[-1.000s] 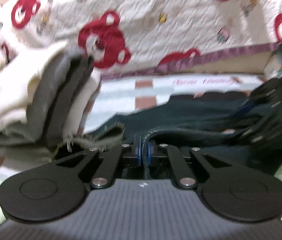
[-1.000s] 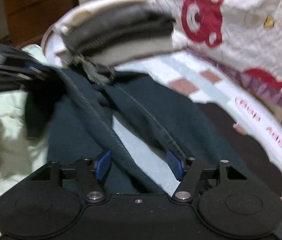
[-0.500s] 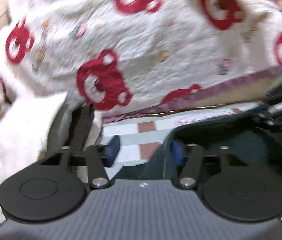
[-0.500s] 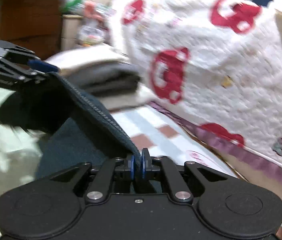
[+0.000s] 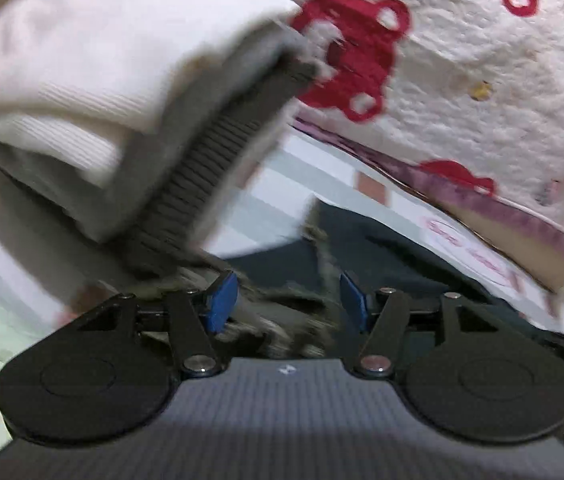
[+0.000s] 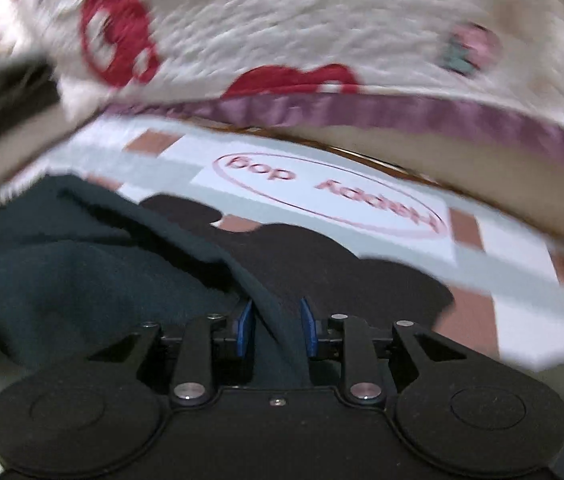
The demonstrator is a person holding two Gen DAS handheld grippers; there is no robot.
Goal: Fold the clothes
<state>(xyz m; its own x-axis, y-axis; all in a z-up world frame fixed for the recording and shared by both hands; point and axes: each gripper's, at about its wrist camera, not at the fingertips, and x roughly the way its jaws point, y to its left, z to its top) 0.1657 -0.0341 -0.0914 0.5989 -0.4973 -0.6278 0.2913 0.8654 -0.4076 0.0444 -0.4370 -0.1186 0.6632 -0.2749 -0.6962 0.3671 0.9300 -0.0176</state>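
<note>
A: Where is the dark garment (image 5: 394, 248)?

B: Flat on the checked sheet (image 6: 366, 196), just in front of the bear quilt (image 5: 462, 60). In the left wrist view its frayed edge (image 5: 318, 240) runs up between the blue pads (image 5: 221, 300) of the left claw (image 5: 286, 300).

A: Is the left claw clamped on it?

B: No. Its jaws stand apart, with cloth lying in the gap and clear space at each pad. The picture is blurred there, so I cannot tell whether the frayed edge brushes either pad.

A: And the right claw (image 6: 275, 328)?

B: Its jaws are opening. A ridge of the dark garment (image 6: 81, 280) rises between the pads (image 6: 245, 328), and they do not press on it. Whether the near side of the fold still touches the left-hand pad, I cannot tell.

A: What else lies near the quilt?

B: A folded pile (image 5: 121, 100), on the sheet to the left of the quilt and touching its lower edge in the left wrist view. A white ribbed piece (image 5: 81, 60) is on top, then grey layers, then a dark ribbed one (image 5: 209, 160) lower down. The pile sits just beyond the left claw, close to the garment's frayed edge.

A: Any boxes or baskets?

B: I can see no container in either view. The clothes lie straight on the sheet. A pink oval print (image 6: 330, 200) on the sheet shows between the garment and the quilt's purple border (image 6: 362, 116).
</note>
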